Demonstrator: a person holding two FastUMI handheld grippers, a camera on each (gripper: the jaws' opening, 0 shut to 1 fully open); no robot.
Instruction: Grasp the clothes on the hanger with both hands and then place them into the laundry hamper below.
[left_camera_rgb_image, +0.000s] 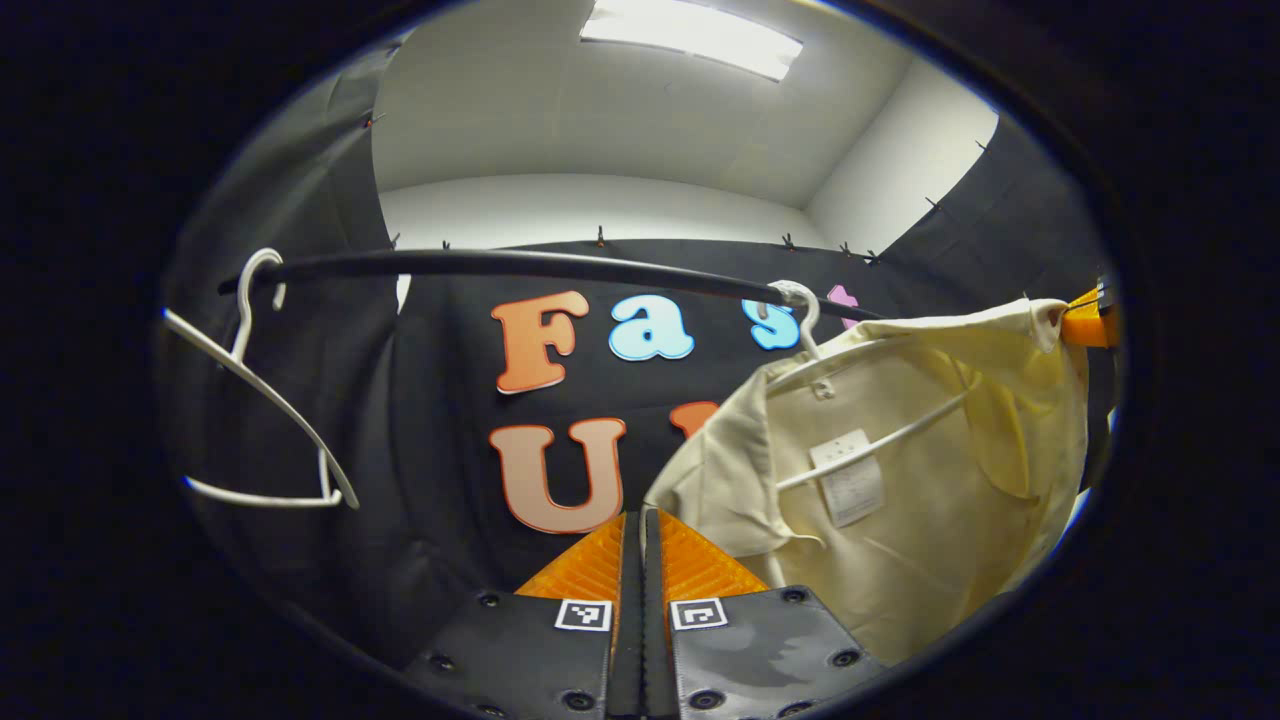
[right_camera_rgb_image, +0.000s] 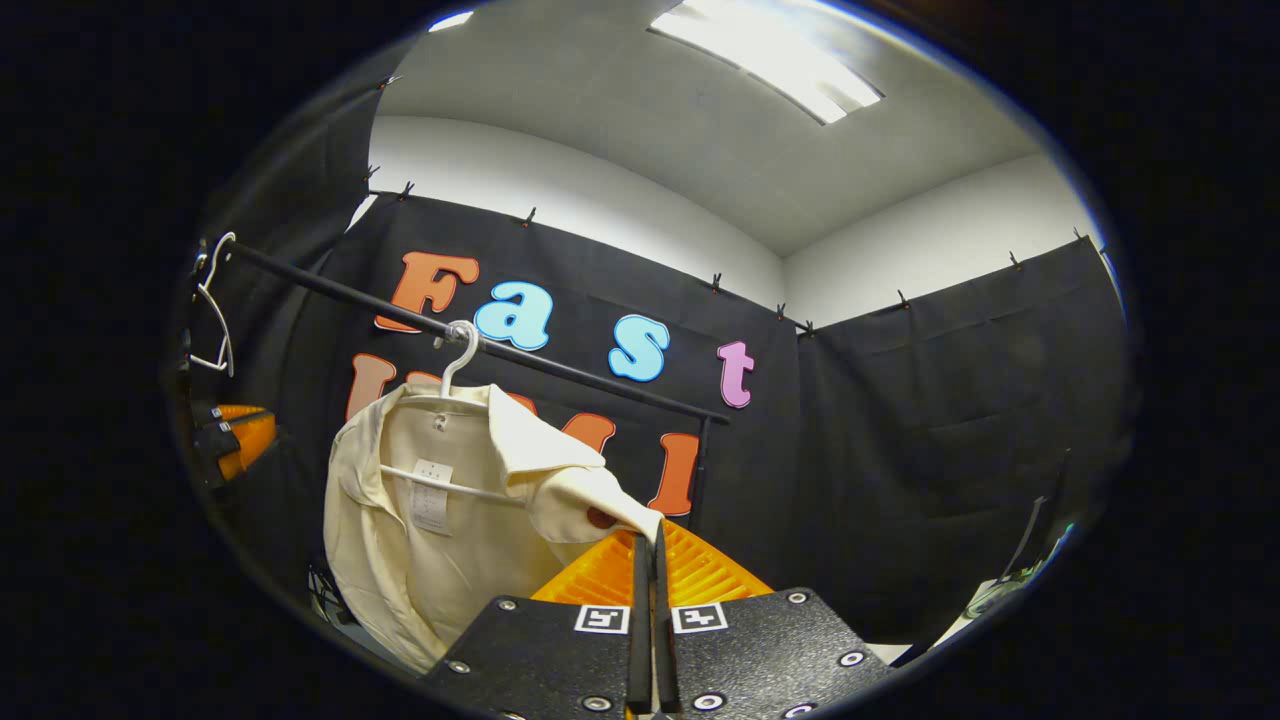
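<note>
Shirt (right_camera_rgb_image: 440, 530), cream, collared, hangs on a white hanger (right_camera_rgb_image: 455, 365) hooked over the black rail (right_camera_rgb_image: 560, 365). Judged light, soft and limp; no stiffness beyond collar and seams, so it will sag and fold wherever it is not supported.

Right tool (right_camera_rgb_image: 652, 545): fingers drawn together with the shirt's near shoulder/sleeve edge between the tips. The cloth pulls taut from the hanger toward the pinch. In the left gripper view the same corner of the shirt (left_camera_rgb_image: 900, 470) is stretched up toward that tool at the right edge.

Left tool (left_camera_rgb_image: 640, 525): fingers pressed together, nothing visibly between them (the cloth edge lies just beside the right finger, contact uncertain). A second, bare hanger (left_camera_rgb_image: 265, 400) hangs farther along the rail (left_camera_rgb_image: 520, 265).

Handling judgement: thin weave may slip from a shallow pinch, so bite deep, preferably over a seam or the collar. The left tool wants the opposite shoulder, near the collar. Lift the shoulders off the hanger ends rather than tugging downward, or the hook drags along the rail. Hamper is out of sight below.
</note>
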